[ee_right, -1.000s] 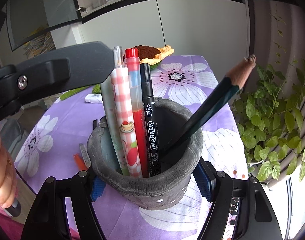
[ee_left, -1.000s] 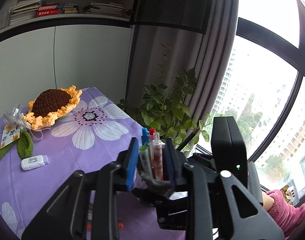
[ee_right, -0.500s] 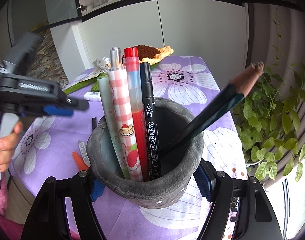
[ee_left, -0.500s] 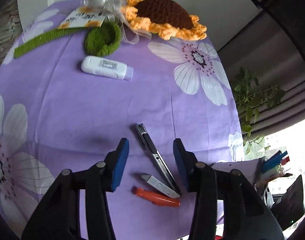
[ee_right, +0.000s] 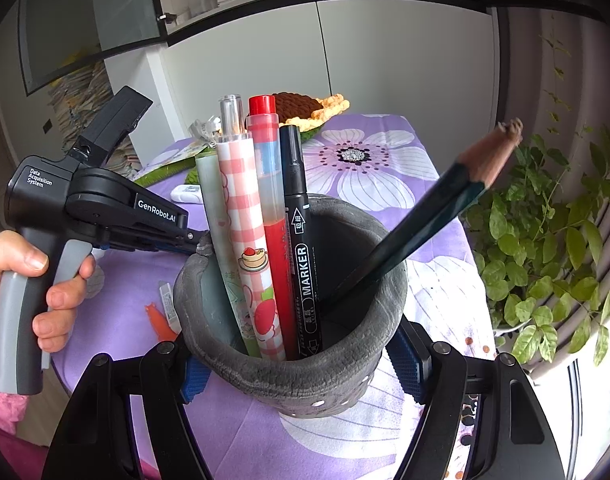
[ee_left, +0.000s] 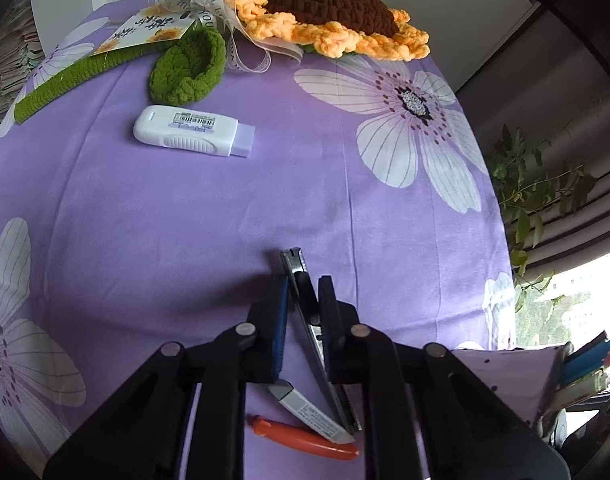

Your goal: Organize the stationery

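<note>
My right gripper is shut on a grey pen cup holding a checked pink pen, a red marker, a black marker and a dark pencil. My left gripper points down at the purple tablecloth. Its jaws are closing around a silver and black utility knife that lies between the pads, and the pads touch its sides. A small white labelled tube and an orange pen lie just behind the fingers. A white correction tape rests farther off.
A crocheted sunflower with a green leaf and ribbon fills the table's far end. A leafy plant stands past the right table edge. A person's hand grips the left gripper's handle left of the cup.
The left gripper swung from over the pen cup down to the tablecloth, and its jaws narrowed onto the utility knife. The right gripper and the cup stayed put.
</note>
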